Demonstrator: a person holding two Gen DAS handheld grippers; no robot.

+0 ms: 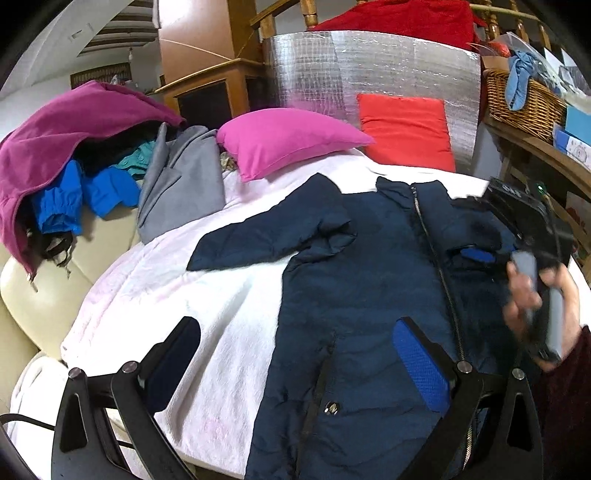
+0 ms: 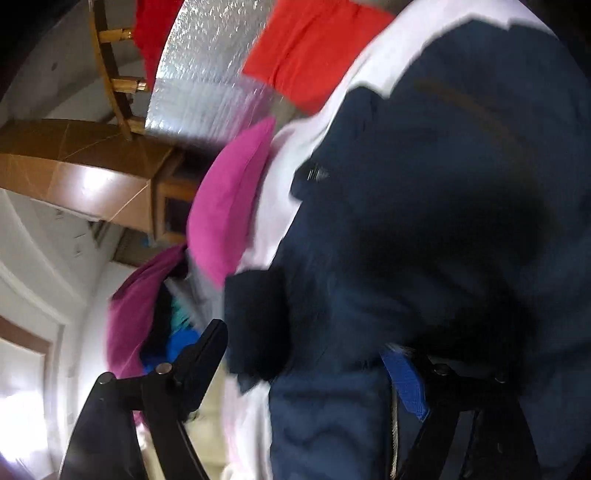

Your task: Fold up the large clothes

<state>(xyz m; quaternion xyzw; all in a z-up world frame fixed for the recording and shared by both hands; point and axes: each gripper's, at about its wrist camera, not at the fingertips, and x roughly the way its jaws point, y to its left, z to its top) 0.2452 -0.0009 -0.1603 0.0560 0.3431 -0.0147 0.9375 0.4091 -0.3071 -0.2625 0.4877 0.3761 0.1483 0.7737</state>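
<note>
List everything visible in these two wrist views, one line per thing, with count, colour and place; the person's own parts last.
jacket: 1, navy, spread flat, zipped, on the white cover
white cover: 1, white, under the jacket
pillows: 2, pink and orange-red, behind the jacket
grey garment: 1, left of the pink pillow
clothes pile: 1, magenta, blue, teal and black, far left
silver foil panel: 1, behind the pillows
red fabric: 1, above the panel
wicker basket: 1, tan, shelf at right
left gripper: 1, black, blue pads, open over the jacket
right gripper: 1, black, open, nothing between the pads
hand: 1, holding the right gripper's handle
</note>
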